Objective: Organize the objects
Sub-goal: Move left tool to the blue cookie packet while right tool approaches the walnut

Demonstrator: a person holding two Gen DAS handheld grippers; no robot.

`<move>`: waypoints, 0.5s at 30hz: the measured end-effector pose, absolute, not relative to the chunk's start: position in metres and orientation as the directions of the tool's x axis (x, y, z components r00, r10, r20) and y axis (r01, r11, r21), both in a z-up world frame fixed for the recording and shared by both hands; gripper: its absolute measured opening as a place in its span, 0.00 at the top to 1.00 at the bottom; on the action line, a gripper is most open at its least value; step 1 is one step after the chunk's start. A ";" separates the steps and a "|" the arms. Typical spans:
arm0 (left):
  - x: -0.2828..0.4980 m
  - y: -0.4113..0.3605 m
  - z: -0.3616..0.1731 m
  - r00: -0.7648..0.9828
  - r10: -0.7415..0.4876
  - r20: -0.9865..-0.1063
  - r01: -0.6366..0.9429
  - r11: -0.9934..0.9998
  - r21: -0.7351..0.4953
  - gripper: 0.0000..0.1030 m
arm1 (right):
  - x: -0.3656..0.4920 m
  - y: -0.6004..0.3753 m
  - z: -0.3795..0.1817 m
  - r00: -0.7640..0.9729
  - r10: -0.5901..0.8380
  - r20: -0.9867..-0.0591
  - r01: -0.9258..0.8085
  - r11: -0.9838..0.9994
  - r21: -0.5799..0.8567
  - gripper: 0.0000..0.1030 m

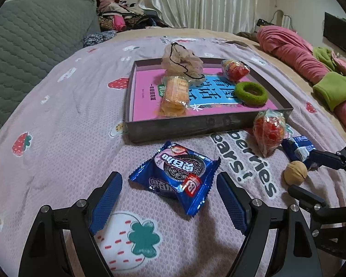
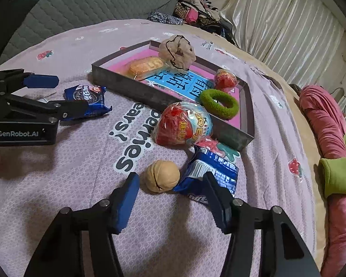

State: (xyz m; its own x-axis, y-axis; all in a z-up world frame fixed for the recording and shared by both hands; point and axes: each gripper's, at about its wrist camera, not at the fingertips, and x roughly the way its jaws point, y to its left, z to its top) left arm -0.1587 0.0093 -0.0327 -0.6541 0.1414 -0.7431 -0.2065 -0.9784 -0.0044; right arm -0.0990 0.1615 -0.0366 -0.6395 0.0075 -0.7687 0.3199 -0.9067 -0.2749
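Currently, left fingers: the left gripper (image 1: 169,199) has its pads spread wide on either side of the blue cookie packet (image 1: 176,177), which lies flat on the bedspread (image 1: 57,120); no pad touches it.
Right fingers: the right gripper (image 2: 170,199) stands partly apart around the walnut (image 2: 162,176), with a gap at each pad, so nothing is gripped; its right finger overlaps the second blue packet (image 2: 213,169) in view, contact unclear.
Just beyond the right fingers: a red-and-clear wrapped snack (image 2: 183,124) rests on the bedspread against the tray's near wall.
Further out: the shallow dark tray (image 2: 131,85) holds a pink book (image 1: 147,92), an orange biscuit pack (image 1: 175,95), a crumpled beige scrunchie (image 1: 181,61), another red wrapped snack (image 1: 235,69) and a green hair ring (image 1: 250,93).
Done: judging by this, roughly half the items are in the tray.
Left: four things outside it, namely two blue packets, the walnut and the near red snack.
Step in hand: both grippers look set to close and lift.
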 end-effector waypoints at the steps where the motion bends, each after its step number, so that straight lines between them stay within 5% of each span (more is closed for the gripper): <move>1: -0.160 0.009 -0.034 -0.653 0.142 -0.744 -0.207 -0.978 -0.005 0.18 | -0.100 0.161 -0.037 -0.640 0.011 -0.768 0.320 -0.905 -0.279 0.48; 15: -0.183 0.012 -0.052 -0.601 0.239 -0.762 -0.307 -0.950 -0.056 0.18 | -0.109 0.142 -0.046 -0.631 0.044 -0.774 0.367 -0.863 -0.348 0.67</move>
State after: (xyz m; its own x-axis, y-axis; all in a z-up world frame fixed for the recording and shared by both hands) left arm -0.1825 0.0115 -0.0520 -0.6015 0.2393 -0.7622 -0.3066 -0.9502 -0.0564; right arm -0.1092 0.1419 -0.0464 -0.6314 0.0437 -0.7742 0.3668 -0.8628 -0.3478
